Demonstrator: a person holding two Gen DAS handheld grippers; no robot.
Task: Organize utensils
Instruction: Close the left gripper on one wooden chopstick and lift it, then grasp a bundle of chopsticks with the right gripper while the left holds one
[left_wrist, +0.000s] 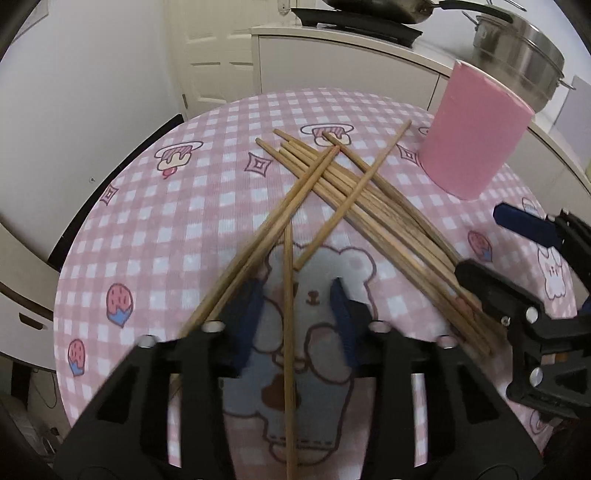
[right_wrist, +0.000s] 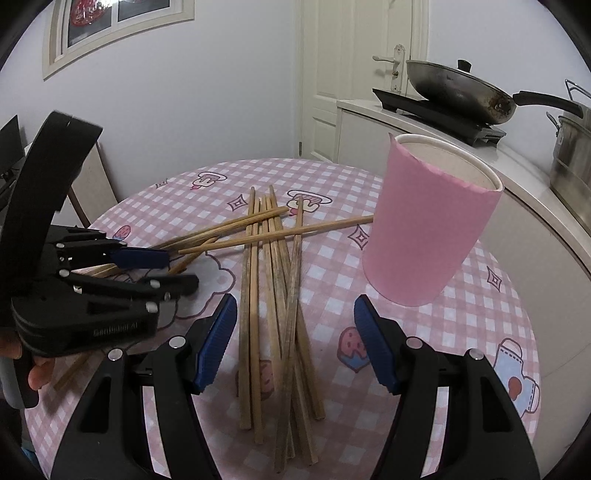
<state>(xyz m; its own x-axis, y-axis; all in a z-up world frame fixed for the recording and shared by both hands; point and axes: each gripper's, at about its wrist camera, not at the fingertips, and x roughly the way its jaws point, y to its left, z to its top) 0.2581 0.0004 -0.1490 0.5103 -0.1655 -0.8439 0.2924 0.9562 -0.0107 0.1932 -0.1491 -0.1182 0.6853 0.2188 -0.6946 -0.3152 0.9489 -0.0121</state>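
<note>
Your left tongs (left_wrist: 297, 310) sit partly apart, with one chopstick (left_wrist: 289, 332) lying between the blue pads. The pads do not press on it, so nothing is held. That stick points to twelve o'clock in the left view, and two more sticks lean off toward ten o'clock by the left pad.

Your right tongs (right_wrist: 295, 343) stand wide apart and hold nothing. They hang just over the near end of the big pile of chopsticks (right_wrist: 273, 295). Most of that pile runs from six o'clock up to twelve o'clock in the right view. A few sticks lie across it, pointing toward nine o'clock and three o'clock.

The pink cup (right_wrist: 428, 229) stands upright at about two o'clock from the right tongs, near the pile. One cross stick reaches right up to its side. I see no sticks poking out of the cup. All of this rests on the checked tablecloth (right_wrist: 480, 325).

I think you are at the picking-up step, early in the job, since every stick is on the table. Next, I would squeeze the left tongs on the single stick, lift it, tip it upright, and drop it into the cup. Take care not to drag the leaning sticks along.
</note>
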